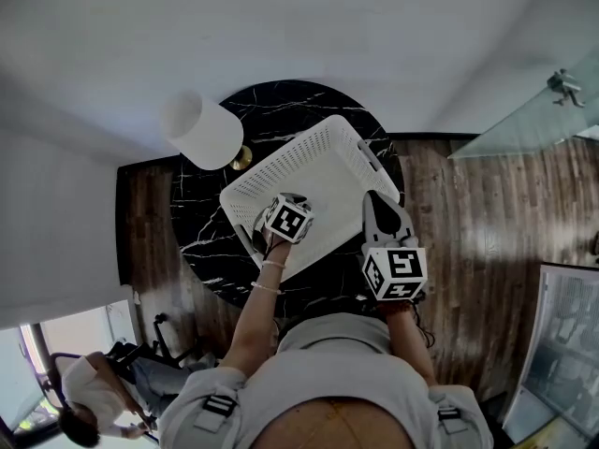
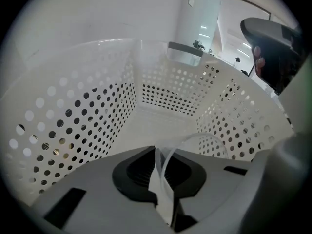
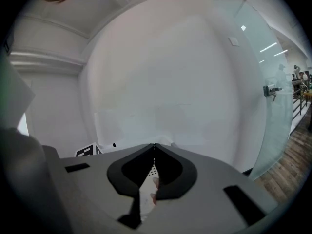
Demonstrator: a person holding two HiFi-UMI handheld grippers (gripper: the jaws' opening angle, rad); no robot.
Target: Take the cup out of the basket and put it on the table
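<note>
I'm pinching the cup (image 2: pixel 191 136) by its thin clear wall in my left gripper (image 2: pixel 157 151), with the jaws drawn narrow on it. The cup is sitting low inside the basket (image 2: pixel 97 106), with perforated white walls all round it (whether it's resting on the floor I can't tell). My right gripper (image 3: pixel 154 147) is hovering by the basket's right rim with its jaws tip to tip and gripping nothing. The basket is standing on the table (image 1: pixel 201 241), beside a lamp (image 1: pixel 201 129).

White wall (image 1: pixel 281 26), dark wood floor (image 1: pixel 487 213)
</note>
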